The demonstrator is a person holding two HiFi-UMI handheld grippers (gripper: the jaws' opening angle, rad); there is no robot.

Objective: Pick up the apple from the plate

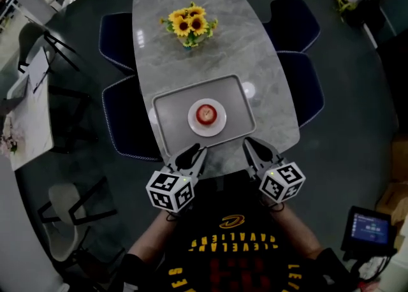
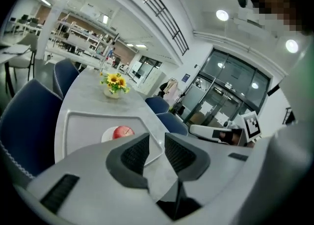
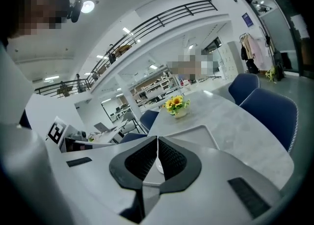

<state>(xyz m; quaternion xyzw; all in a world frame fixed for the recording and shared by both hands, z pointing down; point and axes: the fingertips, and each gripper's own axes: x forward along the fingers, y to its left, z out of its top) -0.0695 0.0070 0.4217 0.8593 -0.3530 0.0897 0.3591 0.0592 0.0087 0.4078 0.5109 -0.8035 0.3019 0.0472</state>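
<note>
Apple (image 1: 206, 114) on white plate (image 1: 218, 127) in grey tray (image 1: 169, 113).
Left gripper (image 1: 194, 154) jaws slightly parted, right gripper (image 1: 254, 149) jaws pressed together; both empty, near tray edge.

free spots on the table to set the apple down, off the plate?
Bare table between tray and sunflower vase; tray floor either side of the plate holding the apple. Crowded at the near edge: left gripper and right gripper sit there.

Open-plan office/lab hall: stone meeting table (image 1: 210, 61), navy chairs (image 1: 303, 87) at its 3 and 9 o'clock, sunflower vase (image 1: 190, 26) toward 12. Mezzanine railing (image 3: 162, 17), shelving racks (image 2: 78, 37) and glass doors (image 2: 230, 86) beyond.
</note>
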